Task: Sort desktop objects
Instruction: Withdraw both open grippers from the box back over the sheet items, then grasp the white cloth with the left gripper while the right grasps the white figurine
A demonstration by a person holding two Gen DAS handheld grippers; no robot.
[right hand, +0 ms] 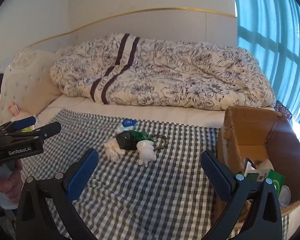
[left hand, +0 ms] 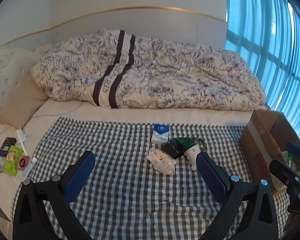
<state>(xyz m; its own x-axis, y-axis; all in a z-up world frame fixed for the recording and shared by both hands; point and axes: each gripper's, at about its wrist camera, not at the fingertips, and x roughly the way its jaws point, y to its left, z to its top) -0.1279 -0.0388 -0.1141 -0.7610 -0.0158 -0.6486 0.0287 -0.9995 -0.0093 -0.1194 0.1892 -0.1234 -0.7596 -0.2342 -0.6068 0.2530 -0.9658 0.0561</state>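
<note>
A small heap lies on the green checked cloth (left hand: 120, 190) on the bed: a blue and white tissue pack (left hand: 159, 133), a crumpled white cloth (left hand: 163, 161), a black and green bag (left hand: 177, 145), a white figurine (left hand: 193, 155) and a bead string (right hand: 163, 140). The same figurine (right hand: 146, 150), bag (right hand: 130, 140) and white cloth (right hand: 114, 150) show in the right wrist view. My left gripper (left hand: 145, 161) stands open just short of the heap, its right pad beside the figurine. My right gripper (right hand: 150, 160) is open too, hovering nearer than the figurine, empty.
An open cardboard box (right hand: 250, 128) with several items inside stands at the right edge of the cloth. A rumpled floral duvet (left hand: 150, 70) fills the back of the bed. Small boxes, one green (left hand: 12, 160), lie on the left. A hand (right hand: 4, 184) holds the left gripper.
</note>
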